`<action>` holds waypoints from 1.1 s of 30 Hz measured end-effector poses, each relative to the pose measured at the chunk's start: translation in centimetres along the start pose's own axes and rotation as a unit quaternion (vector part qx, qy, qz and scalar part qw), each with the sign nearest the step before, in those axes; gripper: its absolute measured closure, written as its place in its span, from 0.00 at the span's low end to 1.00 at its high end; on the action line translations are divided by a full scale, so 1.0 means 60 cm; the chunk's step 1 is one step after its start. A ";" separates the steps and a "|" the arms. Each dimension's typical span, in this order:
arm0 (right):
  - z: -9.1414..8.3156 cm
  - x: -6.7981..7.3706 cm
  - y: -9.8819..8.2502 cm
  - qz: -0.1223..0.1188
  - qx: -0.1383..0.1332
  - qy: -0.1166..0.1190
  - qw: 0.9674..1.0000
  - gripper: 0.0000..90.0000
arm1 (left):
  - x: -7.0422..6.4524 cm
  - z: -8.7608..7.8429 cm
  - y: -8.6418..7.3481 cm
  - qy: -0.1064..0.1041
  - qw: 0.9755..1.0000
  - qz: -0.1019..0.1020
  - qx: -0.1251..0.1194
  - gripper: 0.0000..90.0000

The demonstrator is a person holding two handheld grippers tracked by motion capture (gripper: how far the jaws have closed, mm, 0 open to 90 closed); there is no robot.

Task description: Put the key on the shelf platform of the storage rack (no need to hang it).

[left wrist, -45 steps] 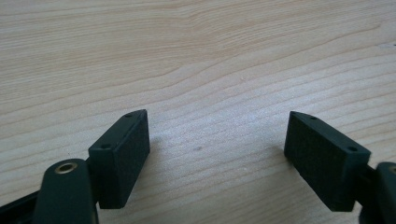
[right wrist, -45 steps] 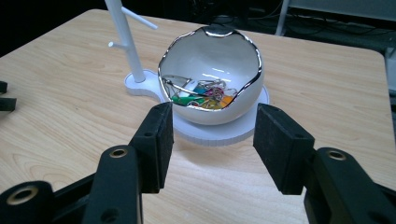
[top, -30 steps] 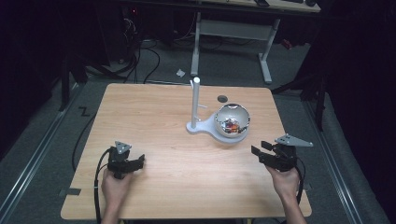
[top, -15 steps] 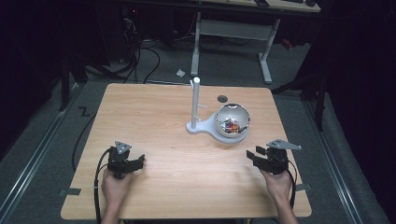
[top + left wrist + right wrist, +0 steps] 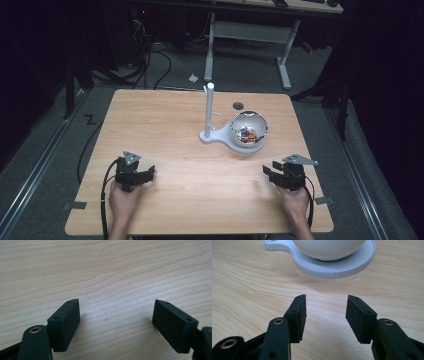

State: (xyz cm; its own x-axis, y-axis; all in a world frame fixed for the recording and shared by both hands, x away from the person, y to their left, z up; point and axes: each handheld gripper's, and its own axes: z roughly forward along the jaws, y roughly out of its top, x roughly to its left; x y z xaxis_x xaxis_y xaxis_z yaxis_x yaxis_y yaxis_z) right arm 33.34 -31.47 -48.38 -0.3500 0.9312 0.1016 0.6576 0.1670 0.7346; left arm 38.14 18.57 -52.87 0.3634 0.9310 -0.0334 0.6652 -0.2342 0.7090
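Right tool (image 5: 270,175) low, pale wooden table (image 5: 165,125), dark room

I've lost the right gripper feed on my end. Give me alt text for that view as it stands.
The right gripper hangs low over the bare wooden table, its two black jaws apart with nothing between them, having just been closing a little. Just ahead of them sits a white bowl on the round white base of a stand.
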 end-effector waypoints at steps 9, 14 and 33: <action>0.013 -0.001 -0.013 -0.006 0.000 -0.018 1.000 0.55 | 0.000 0.000 0.000 0.000 1.000 0.001 0.000 0.25; 0.024 0.003 -0.017 -0.013 0.007 -0.027 1.000 0.54 | 0.000 0.000 0.000 0.000 1.000 0.001 0.000 0.25; 0.054 0.007 -0.029 -0.028 0.027 -0.049 0.998 0.46 | 0.000 0.000 0.000 0.000 1.000 0.001 0.000 0.25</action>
State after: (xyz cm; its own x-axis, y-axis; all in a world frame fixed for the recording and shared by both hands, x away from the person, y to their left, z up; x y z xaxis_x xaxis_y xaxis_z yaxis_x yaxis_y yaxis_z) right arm 34.18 -30.32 -51.80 -0.3228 0.9465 -0.0072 0.6749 0.2354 0.6994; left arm 38.13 18.56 -52.87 0.3639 0.9309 -0.0324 0.6652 -0.2354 0.7085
